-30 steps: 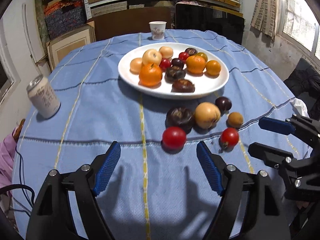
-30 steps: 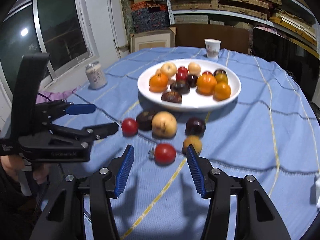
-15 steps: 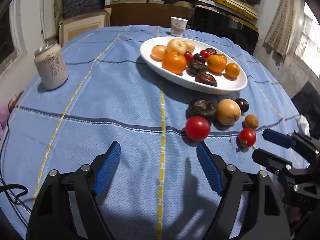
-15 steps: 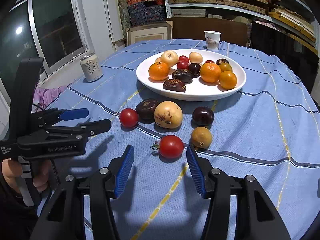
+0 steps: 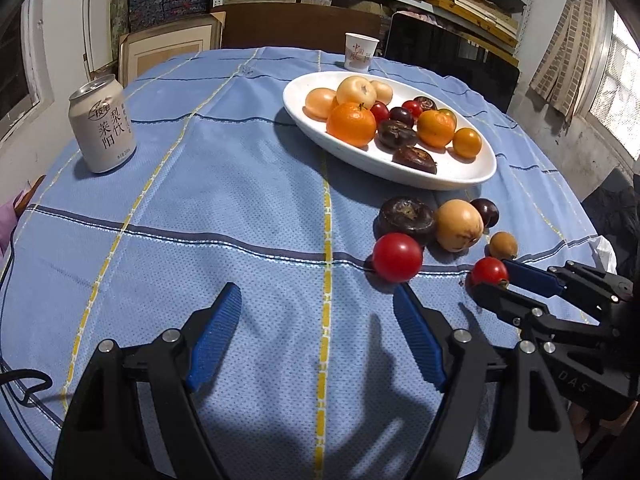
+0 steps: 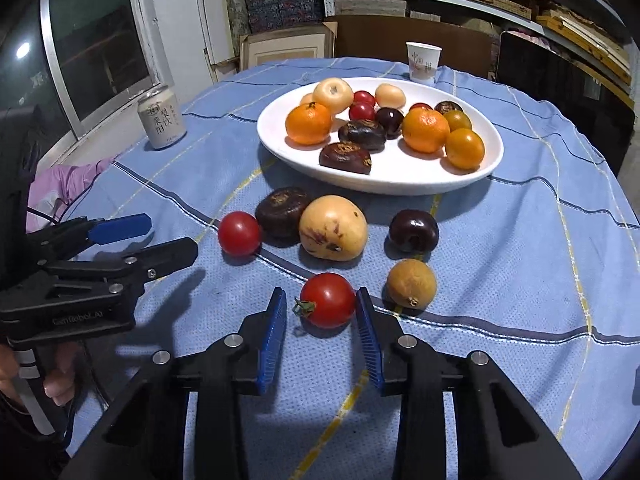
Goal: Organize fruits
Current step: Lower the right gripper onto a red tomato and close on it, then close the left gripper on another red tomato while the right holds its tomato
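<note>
right gripper (image 6: 321, 308) spread, fingers flanking the tomato (image 6: 328, 300) on the cloth, near side of the plate (image 6: 472, 178). left gripper (image 5: 318, 320) spread, empty. tomato judged light, smooth, easily bruised: grip gently across its widest part.

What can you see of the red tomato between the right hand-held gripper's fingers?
The red tomato is small, round, glossy and looks intact, with a green calyx pointing toward the left finger. It lies on the blue tablecloth, between the blue pads of the right hand-held gripper, which look close on both sides; contact is unclear. A tan fruit sits nearby, apart.
</note>
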